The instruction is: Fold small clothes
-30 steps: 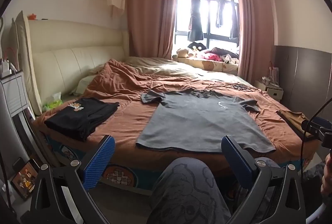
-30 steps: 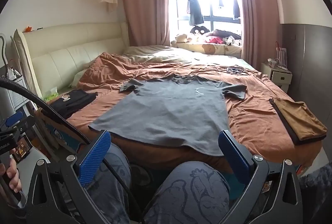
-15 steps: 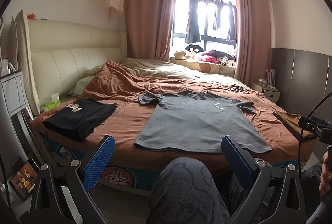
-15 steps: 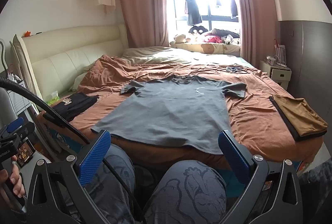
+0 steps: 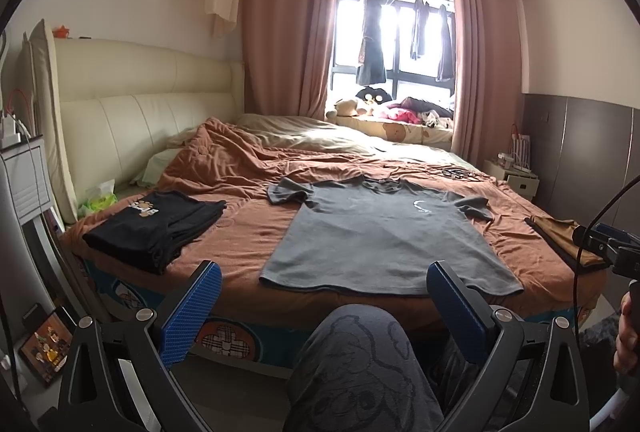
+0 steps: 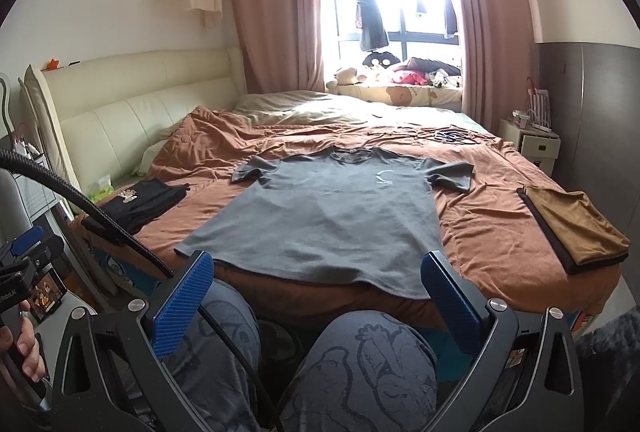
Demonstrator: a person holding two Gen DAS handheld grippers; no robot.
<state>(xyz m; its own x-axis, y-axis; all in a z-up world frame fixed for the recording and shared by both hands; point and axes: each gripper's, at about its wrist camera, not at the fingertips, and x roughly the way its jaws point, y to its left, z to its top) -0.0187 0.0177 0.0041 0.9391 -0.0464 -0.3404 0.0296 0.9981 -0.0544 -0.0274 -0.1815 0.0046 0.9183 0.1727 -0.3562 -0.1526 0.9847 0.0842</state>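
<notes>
Both cameras have drawn back and risen slightly; the left gripper [image 5: 324, 286] and right gripper [image 6: 316, 276], jaws wide and empty, face the unfolded grey cotton T-shirt [image 6: 320, 216] spread flat on the rust-brown bedspread [image 6: 492, 232].

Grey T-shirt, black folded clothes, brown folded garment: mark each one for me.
Grey T-shirt [image 6: 320, 220]: right wrist view, middle of the chest panel.
Black folded clothes [image 5: 160, 228]: left wrist view, top of the stack.
Brown folded garment [image 6: 576, 224]: right wrist view, centre of its upper face.
</notes>
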